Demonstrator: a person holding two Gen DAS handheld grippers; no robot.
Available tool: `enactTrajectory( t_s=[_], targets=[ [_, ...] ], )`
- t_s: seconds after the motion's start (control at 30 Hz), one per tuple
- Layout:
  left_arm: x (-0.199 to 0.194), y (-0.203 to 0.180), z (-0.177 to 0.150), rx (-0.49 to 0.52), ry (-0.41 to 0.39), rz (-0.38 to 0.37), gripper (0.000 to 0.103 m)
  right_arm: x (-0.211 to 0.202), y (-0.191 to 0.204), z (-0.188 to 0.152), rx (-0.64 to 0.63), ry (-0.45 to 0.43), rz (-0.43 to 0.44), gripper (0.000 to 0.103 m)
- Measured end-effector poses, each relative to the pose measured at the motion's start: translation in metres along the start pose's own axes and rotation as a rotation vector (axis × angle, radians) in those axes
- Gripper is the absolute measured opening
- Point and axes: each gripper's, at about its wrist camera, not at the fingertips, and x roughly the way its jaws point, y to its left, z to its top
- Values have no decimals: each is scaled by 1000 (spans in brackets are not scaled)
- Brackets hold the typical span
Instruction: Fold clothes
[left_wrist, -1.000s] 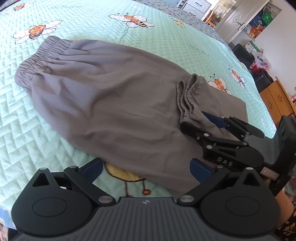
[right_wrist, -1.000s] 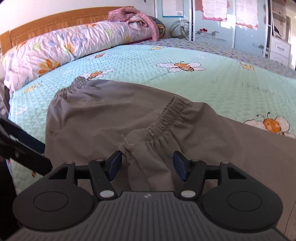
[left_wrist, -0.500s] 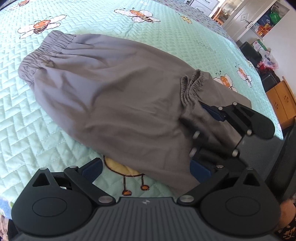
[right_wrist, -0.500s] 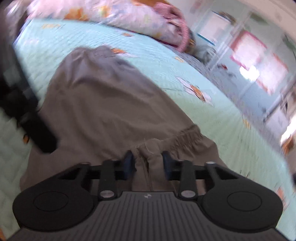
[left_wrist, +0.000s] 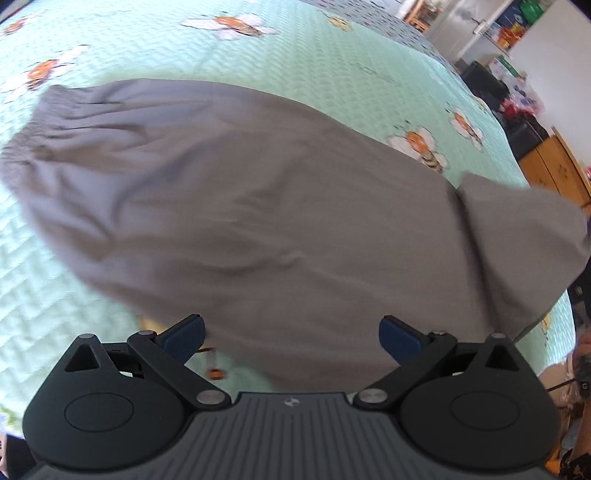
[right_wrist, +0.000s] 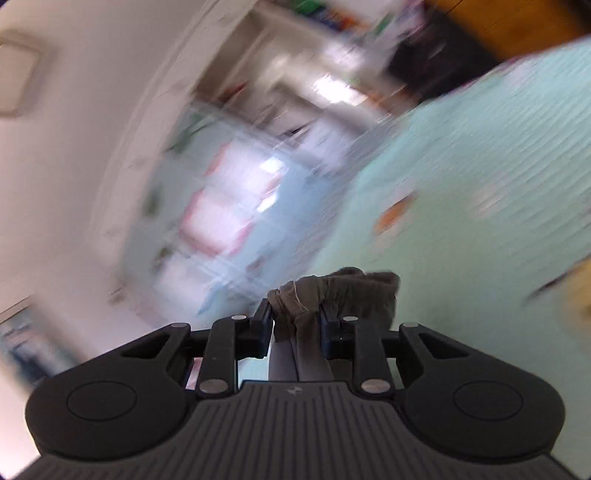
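Grey trousers (left_wrist: 240, 206) lie spread across the mint bee-print bed cover (left_wrist: 332, 62), their elastic waistband (left_wrist: 33, 136) at the far left. At the right a part of the cloth (left_wrist: 524, 236) is lifted off the bed. My left gripper (left_wrist: 291, 334) stands open just above the trousers' near edge, with nothing between its fingers. In the right wrist view my right gripper (right_wrist: 295, 323) is shut on a bunched grey cuff (right_wrist: 332, 291), and the cloth hangs down between its pads. That view is tilted and heavily blurred.
A wooden cabinet (left_wrist: 554, 170) and dark bags (left_wrist: 487, 85) stand past the bed's right edge. Shelves with coloured items (left_wrist: 517, 18) sit at the back right. In the right wrist view I see blurred wall, cupboards (right_wrist: 236, 177) and bed cover (right_wrist: 480, 184).
My right gripper shut on the grey cuff and swung up and away to the right, lifting that end of the trousers. It has left the left wrist view. The left gripper stayed open.
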Motion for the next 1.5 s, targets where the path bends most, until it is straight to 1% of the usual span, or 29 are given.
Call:
enactTrajectory(
  t_s=[0.07,0.13,0.23,0.3,0.37,0.43,0.47,0.53,0.57,0.63,0.67,0.7,0.73,0.8,0.83,0.87,0.93,1.03,1.13,1.2,1.27,1.33,1.4,1.47,1.5],
  targets=[
    [9,-12,0,21,20,-8,103,-13,-25,12,19,-23,-56,27],
    [16,-24,0,44,39,-15,103,-16,-43,12,26,-24,-91,27],
    [19,-35,-1,71,52,-21,103,-15,-54,12,22,-44,-81,27],
    [20,-35,-1,70,53,-20,103,-11,-45,11,7,-41,-61,27],
    [18,-31,-1,56,47,-24,103,-5,-31,10,-37,-20,-19,27],
    [15,-26,-1,39,38,-30,103,10,5,4,-143,27,31,27],
    [14,-23,-1,31,33,-34,103,16,23,-1,-203,56,70,27],
    [11,-17,0,14,25,-38,103,37,69,-22,-334,154,168,27],
    [9,-13,1,5,21,-39,103,51,94,-38,-427,215,194,27],
    [4,-3,3,-20,11,-46,103,82,138,-83,-646,347,198,27],
    [2,2,3,-32,4,-49,103,98,153,-111,-742,424,200,27],
    [0,7,2,-43,-1,-49,103,114,162,-140,-831,501,190,27],
    [-2,13,1,-54,-5,-50,103,127,168,-170,-936,555,161,27],
    [-5,26,-1,-76,-9,-51,103,145,168,-225,-1116,624,111,27],
    [-7,32,-2,-87,-10,-52,103,152,165,-243,-1152,651,106,27],
    [-8,38,-3,-95,-11,-54,103,156,161,-255,-1156,673,103,27],
    [-10,46,-5,-105,-10,-64,103,156,161,-268,-1161,691,90,27],
    [-10,50,-4,-104,-15,-82,103,153,159,-279,-1183,694,81,27],
    [-8,53,-3,-104,-19,-92,103,152,159,-279,-1192,701,81,27],
    [-7,54,-1,-103,-21,-98,103,148,162,-278,-1195,691,88,27],
    [-7,56,0,-103,-23,-105,103,144,162,-268,-1150,677,121,27],
    [-6,57,1,-103,-25,-112,103,141,160,-254,-1059,677,160,27],
    [-5,59,2,-102,-27,-119,103,144,153,-245,-989,682,163,27],
    [-4,59,3,-100,-30,-121,103,153,141,-241,-947,717,123,27],
    [-4,57,3,-93,-31,-117,103,154,137,-241,-925,729,123,29]
  ],
)
